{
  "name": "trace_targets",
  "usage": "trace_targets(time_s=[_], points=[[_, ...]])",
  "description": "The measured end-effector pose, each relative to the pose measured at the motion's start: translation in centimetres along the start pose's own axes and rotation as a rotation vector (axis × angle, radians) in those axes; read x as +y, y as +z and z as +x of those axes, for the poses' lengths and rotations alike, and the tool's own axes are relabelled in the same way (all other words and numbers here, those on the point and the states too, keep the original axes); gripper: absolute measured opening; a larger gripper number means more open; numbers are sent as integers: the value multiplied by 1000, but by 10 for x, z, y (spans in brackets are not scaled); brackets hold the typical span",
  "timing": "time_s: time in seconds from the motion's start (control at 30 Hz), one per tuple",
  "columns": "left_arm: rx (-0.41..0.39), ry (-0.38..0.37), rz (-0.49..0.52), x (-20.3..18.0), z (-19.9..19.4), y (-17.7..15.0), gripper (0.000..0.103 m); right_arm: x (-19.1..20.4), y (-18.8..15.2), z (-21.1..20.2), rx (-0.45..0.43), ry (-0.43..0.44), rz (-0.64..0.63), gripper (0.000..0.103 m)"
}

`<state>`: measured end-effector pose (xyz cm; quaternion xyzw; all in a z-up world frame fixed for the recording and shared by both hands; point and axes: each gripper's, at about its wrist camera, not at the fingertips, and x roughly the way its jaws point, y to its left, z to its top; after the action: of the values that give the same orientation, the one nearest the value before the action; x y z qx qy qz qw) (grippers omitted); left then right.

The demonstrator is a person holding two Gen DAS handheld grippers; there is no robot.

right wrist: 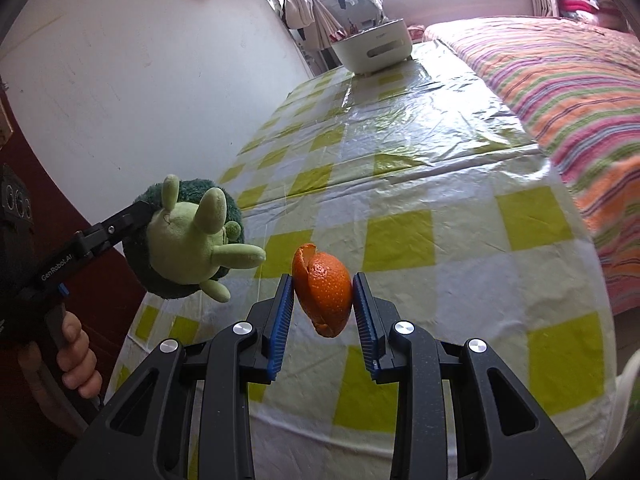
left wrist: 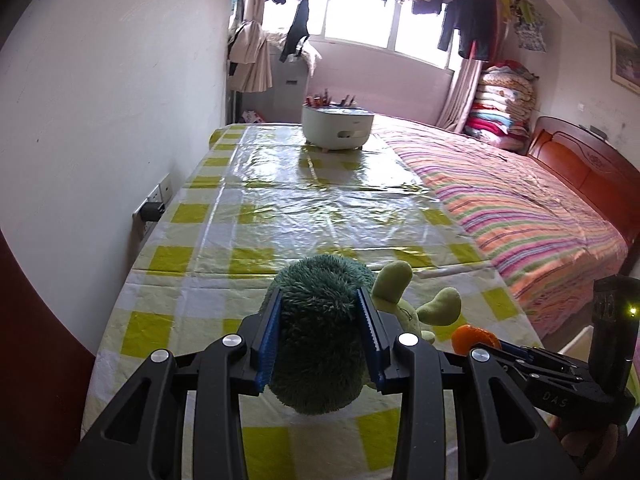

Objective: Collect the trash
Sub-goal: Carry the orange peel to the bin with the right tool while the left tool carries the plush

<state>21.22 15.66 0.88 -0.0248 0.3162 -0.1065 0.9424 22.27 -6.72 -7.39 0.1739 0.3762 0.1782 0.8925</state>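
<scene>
In the left wrist view, the left claw is clamped on a fluffy dark-green plush turtle with pale-green limbs; both blue ribbed pads press into the shell's fur, and the toy is held above the bench covered in a yellow-and-white checked plastic cloth. Pale limbs stick out at about two o'clock from the shell. At four o'clock, low at the right edge, the black right claw shows from the side with a bright orange piece of citrus peel at its tip. At twelve o'clock, at the bench's far end, stands a round white container with red-tipped sticks behind it. A bed with a pink, orange and green striped cover lies along the bench at two o'clock. In the right wrist view, the right claw pinches the curled orange peel between its blue pads, clear of the checked bench. At nine o'clock the left claw holds the plush turtle belly-side toward the camera, and a hand grips its handle at eight o'clock. The white container sits at twelve o'clock, the striped bed at two o'clock.
</scene>
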Motion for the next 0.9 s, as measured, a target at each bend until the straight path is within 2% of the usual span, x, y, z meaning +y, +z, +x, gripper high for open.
trace_targets(time_s=[0.6, 0.9], points=[[-32, -73, 106, -70, -24, -9, 35, -46, -35, -67, -73, -31, 60, 30], [-23, -120, 159, -106, -24, -17, 35, -72, -55, -96, -106, -44, 115, 30]])
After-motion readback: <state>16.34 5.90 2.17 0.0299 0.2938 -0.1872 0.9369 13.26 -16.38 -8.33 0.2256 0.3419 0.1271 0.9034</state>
